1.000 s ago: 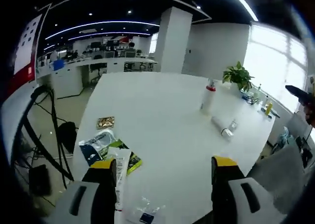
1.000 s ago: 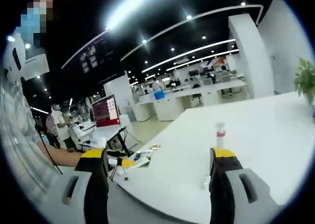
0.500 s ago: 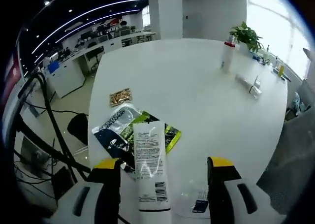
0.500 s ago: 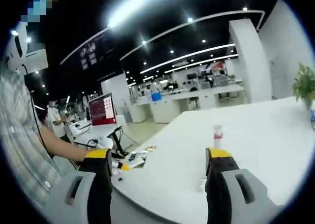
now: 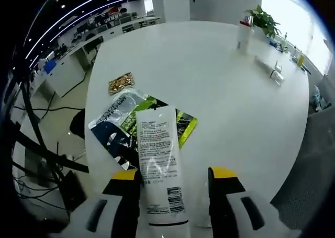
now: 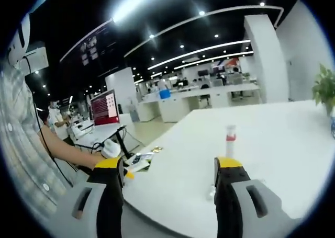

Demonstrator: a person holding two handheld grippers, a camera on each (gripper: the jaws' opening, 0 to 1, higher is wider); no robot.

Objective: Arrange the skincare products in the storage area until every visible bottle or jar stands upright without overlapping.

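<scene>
In the left gripper view, your left gripper (image 5: 171,176) has dropped closer over the white tube (image 5: 158,165) than it was a second ago. The tube lies flat on sachets (image 5: 123,123) at the near edge of the white table (image 5: 225,91), and its printed body now sits between your open jaws, which have not closed on it. Far across the table, a red-capped bottle (image 5: 243,35) stands upright, with a second bottle (image 5: 269,70) lying on its side nearby.

In the right gripper view, your right gripper (image 6: 169,167) hangs open and empty, well short of the upright bottle (image 6: 230,139). This looks like the start of the tube pickup; nothing has been stood up yet.
</scene>
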